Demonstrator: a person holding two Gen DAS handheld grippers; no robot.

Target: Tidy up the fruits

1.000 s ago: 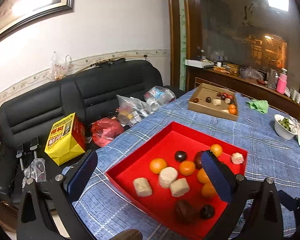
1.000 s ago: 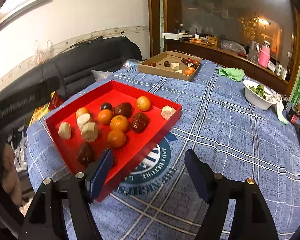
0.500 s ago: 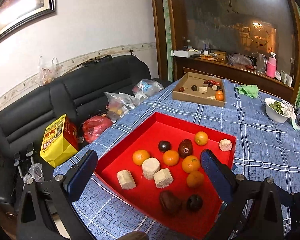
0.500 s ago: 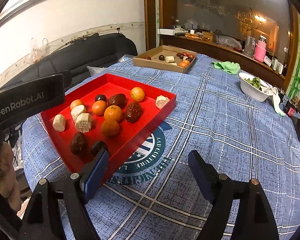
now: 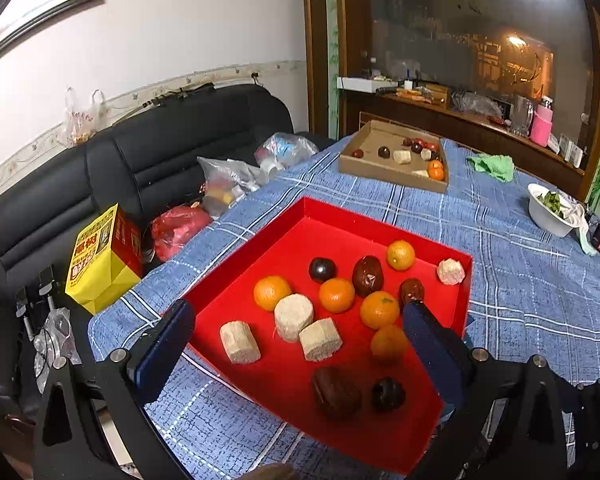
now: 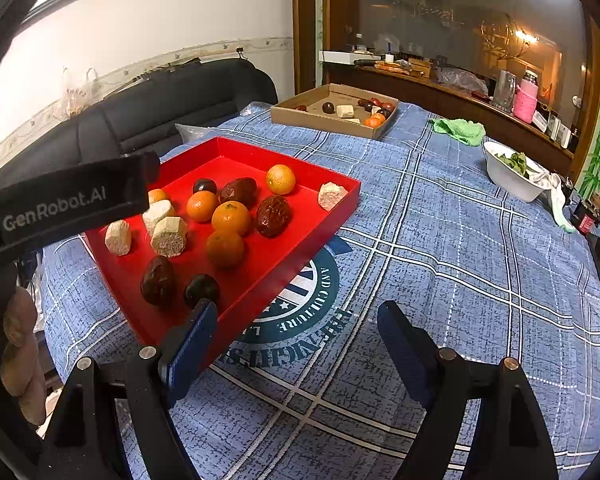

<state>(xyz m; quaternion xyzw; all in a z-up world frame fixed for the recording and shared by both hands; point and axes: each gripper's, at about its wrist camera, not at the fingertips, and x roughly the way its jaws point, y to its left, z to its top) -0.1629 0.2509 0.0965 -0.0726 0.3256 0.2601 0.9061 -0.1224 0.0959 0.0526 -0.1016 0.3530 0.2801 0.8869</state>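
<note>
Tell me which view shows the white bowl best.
The right wrist view: the white bowl sits larger there, with its rim and the greens inside plain to see. The left wrist view shows the same bowl smaller, squeezed toward the right edge.

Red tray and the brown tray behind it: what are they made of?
Red tray: probably coated card or thin plastic; smooth, faintly glossy, with thin crisp folded-looking walls. Brown tray: looks like plain cardboard; matte kraft colour, with a raw edge.

Glossy red tray (image 5: pixel 260 236) on woven blue cloth (image 6: pixel 440 240); matt brown cardboard box (image 5: pixel 364 168).
</note>
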